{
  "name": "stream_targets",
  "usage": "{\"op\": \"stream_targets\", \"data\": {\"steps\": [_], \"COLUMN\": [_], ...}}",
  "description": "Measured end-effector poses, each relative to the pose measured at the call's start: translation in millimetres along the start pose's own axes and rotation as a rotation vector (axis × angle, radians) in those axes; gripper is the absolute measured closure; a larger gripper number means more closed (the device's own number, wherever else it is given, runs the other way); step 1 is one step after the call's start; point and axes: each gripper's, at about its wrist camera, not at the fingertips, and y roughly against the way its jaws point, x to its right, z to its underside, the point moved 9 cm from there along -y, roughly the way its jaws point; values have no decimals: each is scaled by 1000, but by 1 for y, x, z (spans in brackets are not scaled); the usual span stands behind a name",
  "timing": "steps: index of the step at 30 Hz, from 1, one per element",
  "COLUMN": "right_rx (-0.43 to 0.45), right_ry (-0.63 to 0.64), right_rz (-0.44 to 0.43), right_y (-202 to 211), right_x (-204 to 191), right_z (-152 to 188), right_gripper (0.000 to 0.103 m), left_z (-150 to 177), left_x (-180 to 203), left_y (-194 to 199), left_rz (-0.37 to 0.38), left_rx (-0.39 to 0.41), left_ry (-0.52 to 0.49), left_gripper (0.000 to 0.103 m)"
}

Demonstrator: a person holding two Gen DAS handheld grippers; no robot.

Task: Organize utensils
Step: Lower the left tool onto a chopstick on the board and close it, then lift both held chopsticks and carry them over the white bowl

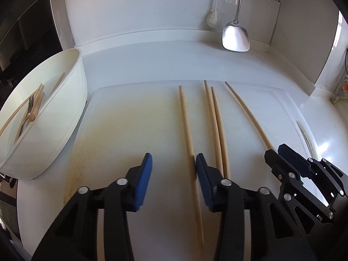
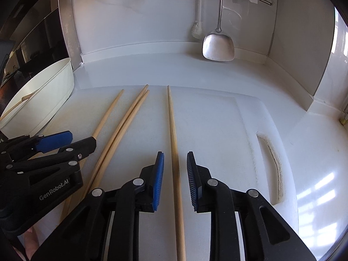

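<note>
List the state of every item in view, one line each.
Left gripper: open, leftmost chopstick between its fingers.
Right gripper: open, straddling rightmost chopstick.
Middle chopstick pair: lying side by side on cutting board.
White bowl: holds fork, wooden utensils.
Metal spatula: hanging.

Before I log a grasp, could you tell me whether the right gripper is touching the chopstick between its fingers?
Apart. The right wrist view shows the chopstick lying between the open right gripper, gaps on both sides.

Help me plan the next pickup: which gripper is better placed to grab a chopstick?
Probably the right gripper: its open jaws straddle the rightmost chopstick, centred between them. The left gripper is open too, but the leftmost chopstick lies against one jaw, off-centre.
</note>
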Motion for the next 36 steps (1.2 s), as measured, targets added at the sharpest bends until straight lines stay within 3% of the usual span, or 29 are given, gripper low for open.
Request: {"op": "stream_targets", "data": {"steps": [3,4,6,14,22,30,36], "right_rx": [8,9,13,14,29,79,114], "right_ry": [-1,0,-5,-74,-95,-66,31], "right_rz": [-4,-5,-9,-45,-53,-100,-177], "right_y": [1,1,1,7,25,66,93], "right_x": [0,0,0,6,6,-6,-53], "right_z": [1,1,2,5,-3,-47,-92], "right_gripper": [90,96,97,97,97,97,97], "left_z": [1,1,2,5,-1,-27,-48], "left_x": [2,3,4,3,1,-22,-66], "left_y": [2,2,3,7,29,85,135], "left_rz": [14,20,22,115,142,134,72], "left_rx": [2,2,3,-31,-8,39,97], "left_ry": [-2,-5,-6,47,66,126,203], "left_gripper": [91,93,95,96,96,96,96]}}
